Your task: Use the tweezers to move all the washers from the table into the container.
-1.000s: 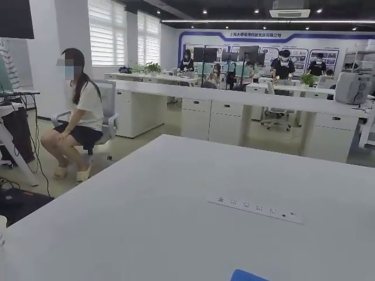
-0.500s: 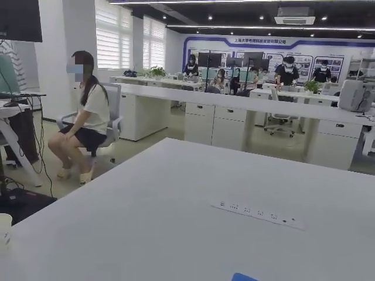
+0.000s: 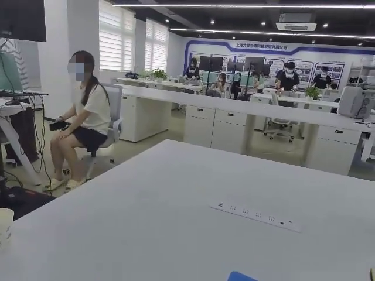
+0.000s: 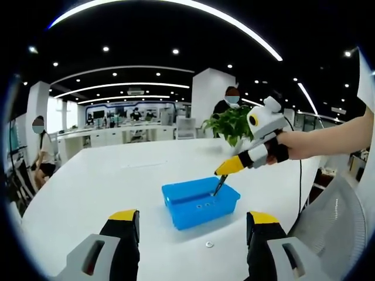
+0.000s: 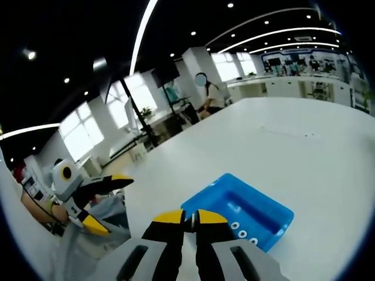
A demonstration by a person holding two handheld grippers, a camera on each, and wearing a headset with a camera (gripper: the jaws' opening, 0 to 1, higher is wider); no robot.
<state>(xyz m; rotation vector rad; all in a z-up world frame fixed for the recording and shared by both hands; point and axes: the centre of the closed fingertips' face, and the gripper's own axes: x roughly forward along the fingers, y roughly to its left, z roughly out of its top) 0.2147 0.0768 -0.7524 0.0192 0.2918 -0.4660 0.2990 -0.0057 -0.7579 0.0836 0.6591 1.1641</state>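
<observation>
A blue container (image 4: 200, 202) sits on the white table (image 4: 117, 187) with several washers (image 5: 243, 229) lying in it. One washer (image 4: 209, 244) lies on the table just in front of the container. My right gripper (image 4: 225, 170) reaches in from the right, shut on the tweezers (image 4: 219, 186), whose tips dip into the container. In its own view, the right gripper (image 5: 191, 220) hovers over the container's near corner (image 5: 202, 205). My left gripper (image 4: 193, 231) is open and short of the container. It appears again, jaws spread, off to the side (image 5: 99, 199).
A power strip (image 3: 258, 215) lies in the tabletop beyond the container's corner (image 3: 238, 275). A paper cup (image 3: 4, 223) stands at the table's left edge. A potted plant (image 4: 229, 124) is at the far side. A person (image 3: 85, 120) sits on a chair to the left.
The head camera has tilted slightly, shifting the scene. The seated person has changed leg position. No move of the container is visible.
</observation>
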